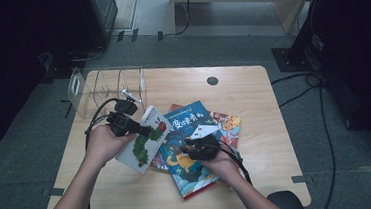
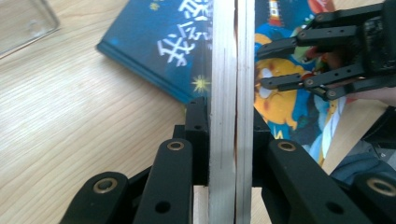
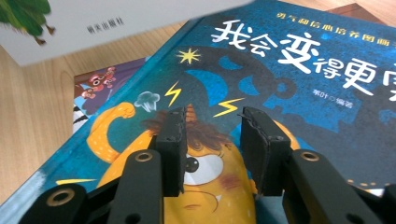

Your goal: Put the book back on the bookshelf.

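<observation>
Left of centre on table (image 1: 252,84) | left gripper (image 2: 223,135) clamps white book (image 1: 143,138) at its edge | stiff, light, likely slick cover | right gripper (image 3: 212,140) parted, empty, above blue book (image 3: 299,84)

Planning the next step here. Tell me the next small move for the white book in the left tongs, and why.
Probably carry the white book up toward the clear rack behind it. The left tongs are clamped on its edge and it is already tilted off the blue book. The right tongs hover open over the blue cover, gripping nothing, and the rack's slots look free.
</observation>
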### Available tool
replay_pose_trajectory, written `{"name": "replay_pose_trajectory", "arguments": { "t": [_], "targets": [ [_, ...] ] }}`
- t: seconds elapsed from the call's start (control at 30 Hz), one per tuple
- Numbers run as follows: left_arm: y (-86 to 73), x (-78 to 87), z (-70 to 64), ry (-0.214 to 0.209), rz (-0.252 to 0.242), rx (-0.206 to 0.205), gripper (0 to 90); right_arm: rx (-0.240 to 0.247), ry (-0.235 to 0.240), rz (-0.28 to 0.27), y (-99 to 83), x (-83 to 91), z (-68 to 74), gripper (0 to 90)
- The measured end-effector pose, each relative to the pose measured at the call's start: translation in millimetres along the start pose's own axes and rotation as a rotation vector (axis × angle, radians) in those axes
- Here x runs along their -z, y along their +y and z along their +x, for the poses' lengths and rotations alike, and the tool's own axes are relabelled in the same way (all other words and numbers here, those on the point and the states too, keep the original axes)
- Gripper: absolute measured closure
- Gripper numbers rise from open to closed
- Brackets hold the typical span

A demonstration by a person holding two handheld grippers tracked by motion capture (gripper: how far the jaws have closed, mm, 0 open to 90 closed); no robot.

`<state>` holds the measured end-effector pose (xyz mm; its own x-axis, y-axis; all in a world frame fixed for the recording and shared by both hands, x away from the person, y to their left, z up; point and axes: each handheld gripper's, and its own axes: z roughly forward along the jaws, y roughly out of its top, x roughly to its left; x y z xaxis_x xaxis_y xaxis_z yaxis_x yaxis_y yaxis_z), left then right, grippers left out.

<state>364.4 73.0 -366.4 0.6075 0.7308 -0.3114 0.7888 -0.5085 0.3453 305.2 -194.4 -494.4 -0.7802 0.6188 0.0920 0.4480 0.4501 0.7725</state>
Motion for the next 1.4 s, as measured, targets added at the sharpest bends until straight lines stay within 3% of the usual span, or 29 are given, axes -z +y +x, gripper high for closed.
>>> {"name": "replay_pose_trajectory", "arguments": {
  "t": [0.17, 0.23, 0.37, 0.73, 1.0, 1.17, 1.3, 1.33, 1.4],
  "targets": [
    [-2.1, 6.1, 6.2, 0.016, -0.009, 0.028, 78.7, 0.016, -0.009, 0.002, 1.1, -2.0, 0.5, 54.5],
    [-3.4, 8.5, 11.9, 0.042, -0.004, 0.061, 78.7, 0.038, -0.006, 0.008, 1.4, -2.8, 2.3, 50.8],
    [-4.1, 14.3, 17.5, 0.077, 0.012, 0.079, 78.7, 0.071, -0.024, 0.015, 1.3, -3.5, 6.0, 48.9],
    [-9.6, 30.3, 39.3, 0.109, -0.009, 0.18, 78.7, 0.072, -0.019, 0.015, 1.2, -3.8, 6.0, 47.5],
    [-6.0, 25.7, 51.6, 0.111, -0.012, 0.24, 78.6, 0.07, -0.016, 0.017, 1.1, -3.9, 6.0, 47.5],
    [3.7, 17.4, 57.6, 0.078, -0.026, 0.287, 78.7, 0.07, -0.016, 0.017, 1.1, -3.9, 6.0, 47.4],
    [8.8, 11.0, 63.5, 0.116, 0.002, 0.299, 78.6, 0.07, -0.016, 0.017, 1.1, -3.8, 6.0, 47.4],
    [10.5, 8.7, 64.2, 0.143, 0.002, 0.304, 78.6, 0.07, -0.016, 0.017, 1.1, -3.8, 6.0, 47.4],
    [12.4, 7.5, 64.3, 0.145, 0.005, 0.309, 78.6, 0.071, -0.015, 0.016, 1.0, -3.8, 5.9, 47.4]
  ]
}}
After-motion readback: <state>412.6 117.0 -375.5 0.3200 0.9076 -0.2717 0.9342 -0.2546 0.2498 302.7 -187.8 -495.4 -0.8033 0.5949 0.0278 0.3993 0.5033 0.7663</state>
